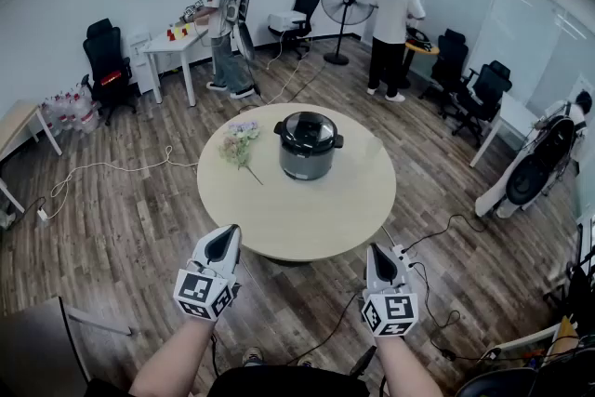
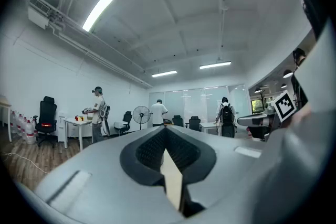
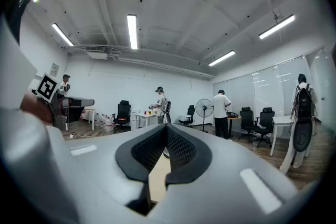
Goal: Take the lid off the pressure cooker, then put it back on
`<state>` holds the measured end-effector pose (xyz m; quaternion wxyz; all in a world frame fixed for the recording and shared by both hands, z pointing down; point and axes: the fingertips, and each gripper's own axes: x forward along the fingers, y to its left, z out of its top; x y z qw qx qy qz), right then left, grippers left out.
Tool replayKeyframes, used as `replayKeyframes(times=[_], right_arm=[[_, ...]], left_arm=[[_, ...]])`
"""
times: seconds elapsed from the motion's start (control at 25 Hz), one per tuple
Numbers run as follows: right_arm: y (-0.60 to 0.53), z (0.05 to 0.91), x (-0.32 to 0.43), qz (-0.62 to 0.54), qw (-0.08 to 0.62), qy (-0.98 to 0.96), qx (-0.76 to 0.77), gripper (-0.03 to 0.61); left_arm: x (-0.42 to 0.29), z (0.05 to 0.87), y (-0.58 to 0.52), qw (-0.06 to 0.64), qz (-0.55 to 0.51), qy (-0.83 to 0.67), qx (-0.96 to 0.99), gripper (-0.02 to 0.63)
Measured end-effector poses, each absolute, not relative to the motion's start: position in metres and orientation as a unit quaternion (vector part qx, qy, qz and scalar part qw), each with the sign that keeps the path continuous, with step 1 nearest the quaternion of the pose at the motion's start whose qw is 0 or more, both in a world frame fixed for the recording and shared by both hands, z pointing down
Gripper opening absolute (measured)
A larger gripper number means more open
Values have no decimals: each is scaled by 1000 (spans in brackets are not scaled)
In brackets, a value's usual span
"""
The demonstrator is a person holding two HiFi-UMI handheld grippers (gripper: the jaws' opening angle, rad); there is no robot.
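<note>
Round worktop holds the cooker, lid on, near its far side. Closed and empty, the left gripper and right gripper hang at the near edge, well apart from the cooker.

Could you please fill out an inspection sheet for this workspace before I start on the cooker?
Surface: round beige table, mostly bare.
Job's things: pressure cooker on the table's far half, lid on.
Clutter: bunch of flowers lying left of the cooker.
Grippers: left gripper and right gripper both shut, empty, held at the table's near edge, well short of the cooker.
Cables: white cable on the floor at left; black cable on the floor at right.
Surroundings: pedestal fan, office chair, two people at other tables.
</note>
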<state>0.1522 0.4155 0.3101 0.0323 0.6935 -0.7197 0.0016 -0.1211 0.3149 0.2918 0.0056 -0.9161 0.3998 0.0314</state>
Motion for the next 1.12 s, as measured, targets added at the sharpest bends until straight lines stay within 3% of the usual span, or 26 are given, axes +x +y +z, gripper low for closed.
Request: replayKeyframes(times=[0.64, 0.68, 0.72, 0.76, 0.96, 1.04, 1.12], right_arm=[[410, 320, 133, 15, 26, -769, 639, 11], [407, 321, 132, 15, 22, -773, 634, 125], [404, 323, 132, 19, 19, -776, 630, 477], [401, 326, 131, 28, 20, -779, 626, 595], [392, 336, 127, 44, 33, -788, 613, 594], [388, 337, 130, 46, 31, -789, 612, 594], [383, 338, 137, 49, 32, -788, 613, 594]], left_arm=[[-125, 300, 321, 5, 28, 410, -911, 0], [-125, 301, 321, 4, 28, 412, -911, 0], [-125, 302, 321, 4, 27, 414, -910, 0], [-125, 304, 321, 3, 26, 416, -909, 0], [-118, 309, 316, 10, 25, 402, -915, 4], [-105, 319, 307, 7, 11, 391, -920, 588], [-96, 328, 300, 0, -1, 393, -920, 588]])
